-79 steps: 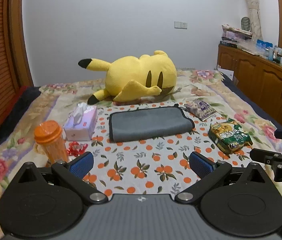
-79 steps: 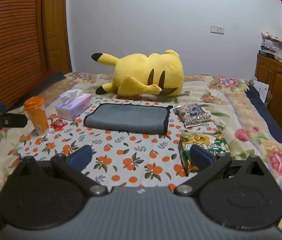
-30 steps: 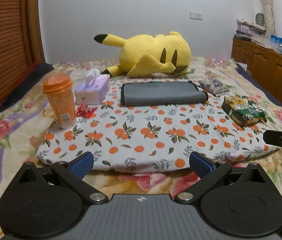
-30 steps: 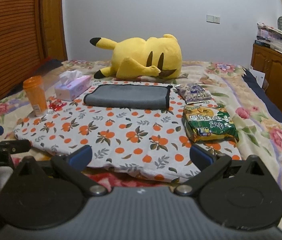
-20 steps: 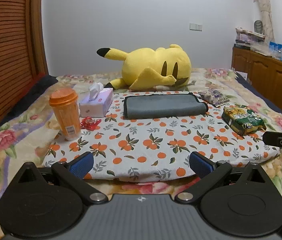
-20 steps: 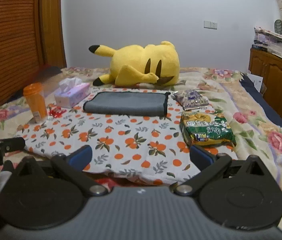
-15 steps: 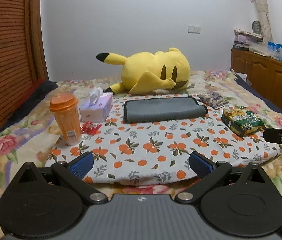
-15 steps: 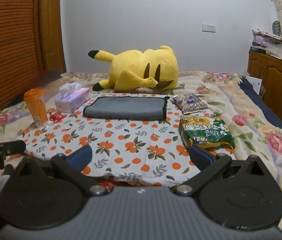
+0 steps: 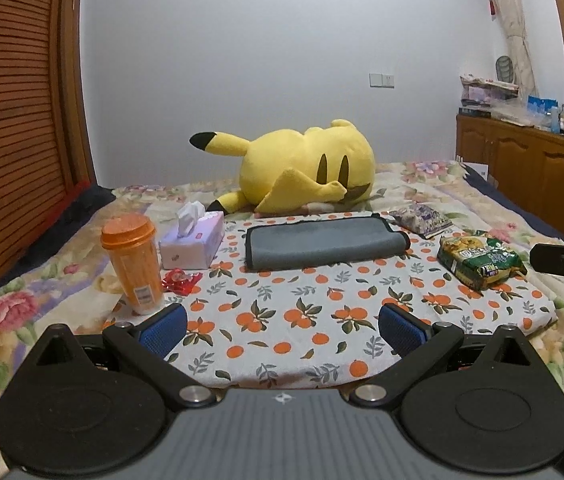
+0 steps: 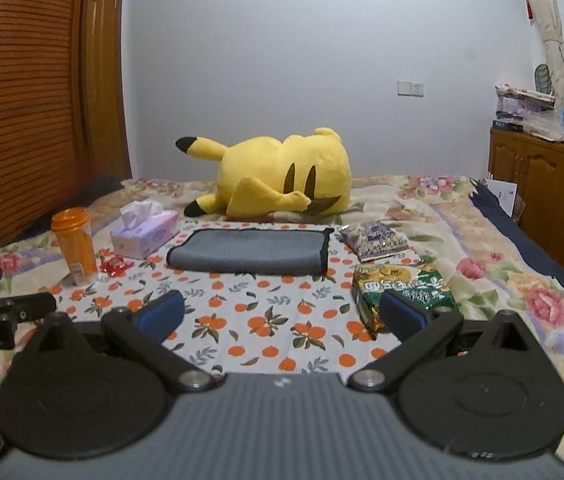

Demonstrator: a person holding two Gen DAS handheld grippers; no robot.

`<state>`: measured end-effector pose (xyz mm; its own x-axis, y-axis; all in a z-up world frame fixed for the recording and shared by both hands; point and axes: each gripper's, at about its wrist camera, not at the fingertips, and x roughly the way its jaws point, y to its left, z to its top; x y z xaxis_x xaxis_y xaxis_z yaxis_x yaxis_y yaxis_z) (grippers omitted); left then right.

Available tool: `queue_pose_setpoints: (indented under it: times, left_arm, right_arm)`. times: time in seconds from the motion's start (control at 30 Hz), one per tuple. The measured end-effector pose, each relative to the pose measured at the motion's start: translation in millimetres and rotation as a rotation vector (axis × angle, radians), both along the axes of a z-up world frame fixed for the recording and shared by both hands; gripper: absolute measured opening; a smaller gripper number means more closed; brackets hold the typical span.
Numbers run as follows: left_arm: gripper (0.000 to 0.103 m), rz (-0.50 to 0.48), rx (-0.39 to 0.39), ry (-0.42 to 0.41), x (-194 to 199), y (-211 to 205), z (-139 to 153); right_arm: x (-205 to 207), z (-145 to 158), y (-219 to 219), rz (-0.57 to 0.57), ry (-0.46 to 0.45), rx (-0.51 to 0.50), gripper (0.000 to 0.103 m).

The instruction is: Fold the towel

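Observation:
A grey towel [image 9: 324,242] with a dark edge lies folded into a flat rectangle at the far side of an orange-print cloth [image 9: 290,312] on the bed; it also shows in the right wrist view [image 10: 248,255]. My left gripper [image 9: 282,330] is open and empty, well short of the towel, above the cloth's near edge. My right gripper [image 10: 282,316] is open and empty too, also far from the towel. Each gripper shows at the edge of the other's view.
A yellow plush toy [image 9: 302,172] lies behind the towel. An orange cup [image 9: 134,264], a tissue box [image 9: 194,244] and a red wrapper [image 9: 180,280] stand left. A green snack bag [image 9: 480,258] and a purple packet [image 9: 420,216] lie right. Wooden cabinets [image 9: 542,168] line the right wall.
Both grippers have drawn back from the towel and risen a little, staying open and empty. The towel has not moved.

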<state>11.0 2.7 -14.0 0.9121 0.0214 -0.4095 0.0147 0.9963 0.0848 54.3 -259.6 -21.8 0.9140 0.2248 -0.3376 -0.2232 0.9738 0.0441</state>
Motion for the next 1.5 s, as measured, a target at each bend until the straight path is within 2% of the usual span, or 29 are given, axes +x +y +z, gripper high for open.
queue_pose_setpoints:
  times: [0.23, 1.5]
  left_arm:
    - [0.103, -0.003, 0.007, -0.033, -4.8, -0.4, 2.7]
    - [0.103, -0.002, 0.002, -0.031, -4.3, 1.6, 2.6]
  right_arm:
    - [-4.1, 2.0, -2.0, -0.01, -0.031, 0.007, 0.103]
    - [-4.8, 2.2, -2.9, -0.013, -0.036, 0.01, 0.103]
